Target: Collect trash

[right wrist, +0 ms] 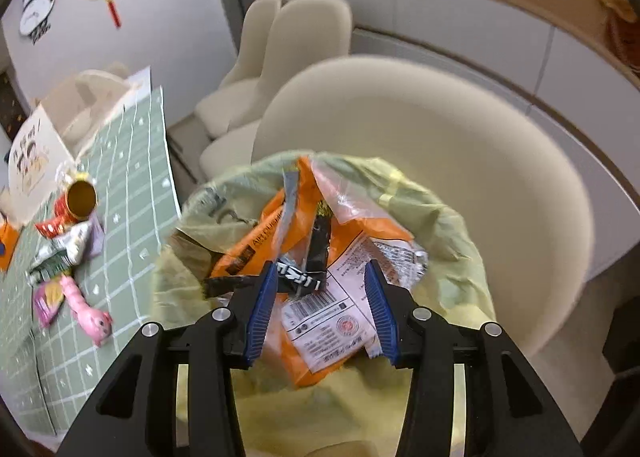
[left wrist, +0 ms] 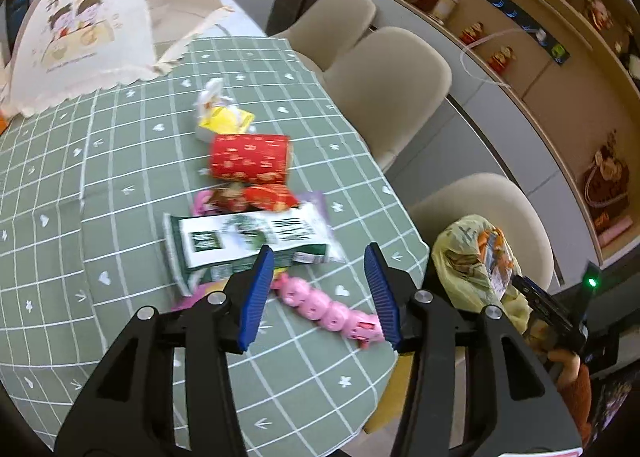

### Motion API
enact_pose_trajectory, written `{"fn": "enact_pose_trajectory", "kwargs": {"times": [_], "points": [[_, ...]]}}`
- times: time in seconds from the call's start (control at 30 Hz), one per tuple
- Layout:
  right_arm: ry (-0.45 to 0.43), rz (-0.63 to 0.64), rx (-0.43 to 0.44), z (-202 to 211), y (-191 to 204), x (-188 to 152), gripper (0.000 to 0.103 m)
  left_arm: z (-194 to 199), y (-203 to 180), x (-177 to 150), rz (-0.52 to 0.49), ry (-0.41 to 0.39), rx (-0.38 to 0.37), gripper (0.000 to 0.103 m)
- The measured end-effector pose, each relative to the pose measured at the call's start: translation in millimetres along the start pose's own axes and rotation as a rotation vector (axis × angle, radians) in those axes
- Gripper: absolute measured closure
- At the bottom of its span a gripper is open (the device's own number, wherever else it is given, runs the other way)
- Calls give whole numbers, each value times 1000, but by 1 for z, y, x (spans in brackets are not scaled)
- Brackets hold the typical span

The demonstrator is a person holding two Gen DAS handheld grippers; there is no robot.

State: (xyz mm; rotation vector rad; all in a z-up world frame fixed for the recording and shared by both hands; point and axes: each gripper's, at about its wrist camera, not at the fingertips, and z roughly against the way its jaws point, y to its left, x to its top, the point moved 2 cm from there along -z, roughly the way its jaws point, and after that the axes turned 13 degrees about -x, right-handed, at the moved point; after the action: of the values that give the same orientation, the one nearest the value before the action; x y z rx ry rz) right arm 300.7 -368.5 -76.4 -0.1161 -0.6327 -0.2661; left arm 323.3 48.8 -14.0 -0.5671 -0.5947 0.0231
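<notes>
My left gripper (left wrist: 320, 277) is open and empty, low over a row of trash on the green checked table (left wrist: 100, 197). A pink pig-shaped wrapper (left wrist: 320, 303) lies between its fingers. Beyond lie a green and white carton (left wrist: 248, 243), a red wrapper (left wrist: 268, 197), a red cylindrical can (left wrist: 250, 157) and a yellow and white wrapper (left wrist: 224, 117). My right gripper (right wrist: 320, 285) is open and empty over the yellow-green trash bag (right wrist: 448, 225), above an orange package (right wrist: 360, 225) with a white label. The bag also shows in the left wrist view (left wrist: 468, 257).
A white printed food cover (left wrist: 80, 29) stands at the table's far end. Beige chairs (left wrist: 384, 85) line the table's right side; the bag rests on the nearest one (right wrist: 460, 129). Shelves with figurines (left wrist: 500, 57) run along the wall.
</notes>
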Motion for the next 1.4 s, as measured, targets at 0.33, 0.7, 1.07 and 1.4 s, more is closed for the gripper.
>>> {"fn": "enact_pose_trajectory", "kwargs": {"times": [0.33, 0.7, 1.07, 1.4], "points": [[-102, -110, 104, 73, 46, -25, 60, 46, 69, -5, 32, -43, 17, 57], [-77, -74, 256, 107, 157, -63, 60, 75, 149, -14, 72, -23, 2, 54], [-49, 50, 227, 96, 216, -76, 60, 46, 153, -23, -3, 11, -122, 50], [-43, 109, 220, 86, 215, -70, 54, 1, 104, 8, -310, 79, -177, 48]]}}
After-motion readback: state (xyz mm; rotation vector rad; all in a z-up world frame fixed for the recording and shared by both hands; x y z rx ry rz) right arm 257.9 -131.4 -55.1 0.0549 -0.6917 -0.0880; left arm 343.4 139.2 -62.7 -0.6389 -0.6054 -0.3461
